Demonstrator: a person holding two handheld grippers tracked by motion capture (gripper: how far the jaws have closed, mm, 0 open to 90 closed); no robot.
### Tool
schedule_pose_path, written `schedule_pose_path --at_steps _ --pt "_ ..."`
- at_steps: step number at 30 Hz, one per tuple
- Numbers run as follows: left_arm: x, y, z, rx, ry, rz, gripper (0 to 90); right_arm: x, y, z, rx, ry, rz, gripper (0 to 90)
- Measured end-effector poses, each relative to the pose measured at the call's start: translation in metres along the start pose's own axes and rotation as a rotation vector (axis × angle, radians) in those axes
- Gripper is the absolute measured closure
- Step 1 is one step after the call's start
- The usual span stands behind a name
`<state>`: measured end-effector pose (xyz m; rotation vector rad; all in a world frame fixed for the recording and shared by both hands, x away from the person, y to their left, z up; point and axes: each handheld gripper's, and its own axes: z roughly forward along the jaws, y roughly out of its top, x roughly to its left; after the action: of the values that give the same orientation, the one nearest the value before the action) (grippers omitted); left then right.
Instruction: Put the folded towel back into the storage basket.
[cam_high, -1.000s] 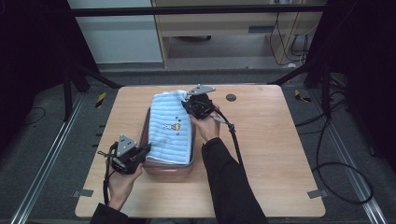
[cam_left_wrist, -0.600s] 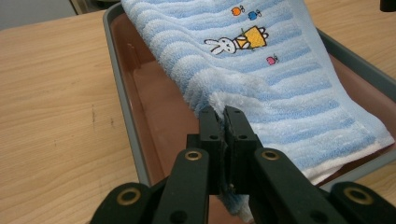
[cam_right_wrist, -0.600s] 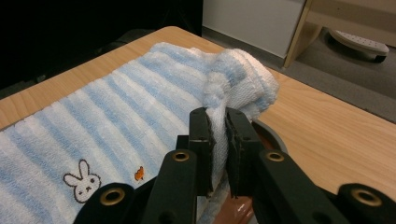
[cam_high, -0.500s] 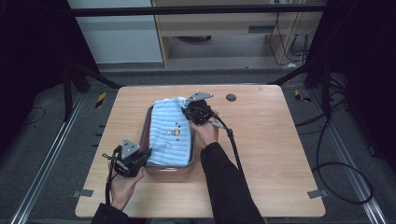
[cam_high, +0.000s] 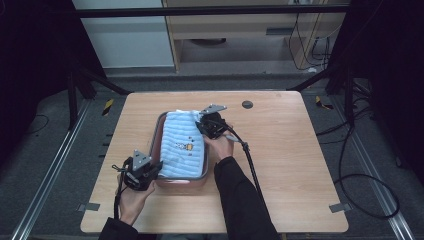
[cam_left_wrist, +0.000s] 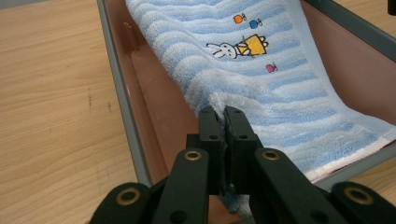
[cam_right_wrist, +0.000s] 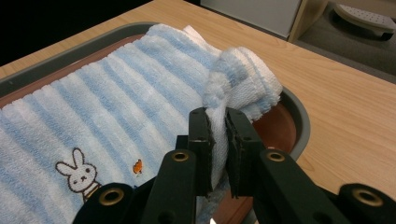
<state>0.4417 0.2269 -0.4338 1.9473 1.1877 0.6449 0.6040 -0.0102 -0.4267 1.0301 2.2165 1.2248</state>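
No legible text or numbers

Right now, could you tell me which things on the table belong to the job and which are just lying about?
In use:
- striped towel, pinched at opposite ends by both sets of jaws
- tray under it
- left gripper
- right gripper

Lying about:
- dark round disc on the table's far side
- table itself

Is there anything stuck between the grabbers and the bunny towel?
No, nothing visible. The left hand-held gripper and the right hand-held gripper each already pinch the towel, which lies over the tray.
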Motion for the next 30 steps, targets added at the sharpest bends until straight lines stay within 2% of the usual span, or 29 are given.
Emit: schedule_pose_path --at_steps 8,12,17,24,28,30 --pt "0.001 -0.002 0.002 0.027 -0.002 -0.007 86.0 0.003 -0.004 0.007 0.051 0.001 -0.013 80.5" --pt "0.002 -0.001 0.002 0.010 0.001 -0.018 82.2 0.005 -0.006 0.010 0.060 -0.007 -0.020 74.3" --pt "0.006 0.001 -0.004 -0.032 0.035 -0.028 73.3 0.004 -0.006 0.005 0.039 -0.012 -0.020 65.6" --pt "0.009 0.003 -0.011 -0.071 0.045 -0.041 64.8 0.002 -0.003 -0.017 -0.027 -0.015 -0.010 56.4" --pt "0.012 0.005 -0.015 -0.097 0.038 -0.051 60.0 -0.001 0.000 -0.039 -0.080 -0.019 -0.010 47.1" --pt "0.015 0.006 -0.018 -0.118 0.021 -0.061 56.7 -0.004 0.000 -0.054 -0.106 -0.026 -0.003 40.9"
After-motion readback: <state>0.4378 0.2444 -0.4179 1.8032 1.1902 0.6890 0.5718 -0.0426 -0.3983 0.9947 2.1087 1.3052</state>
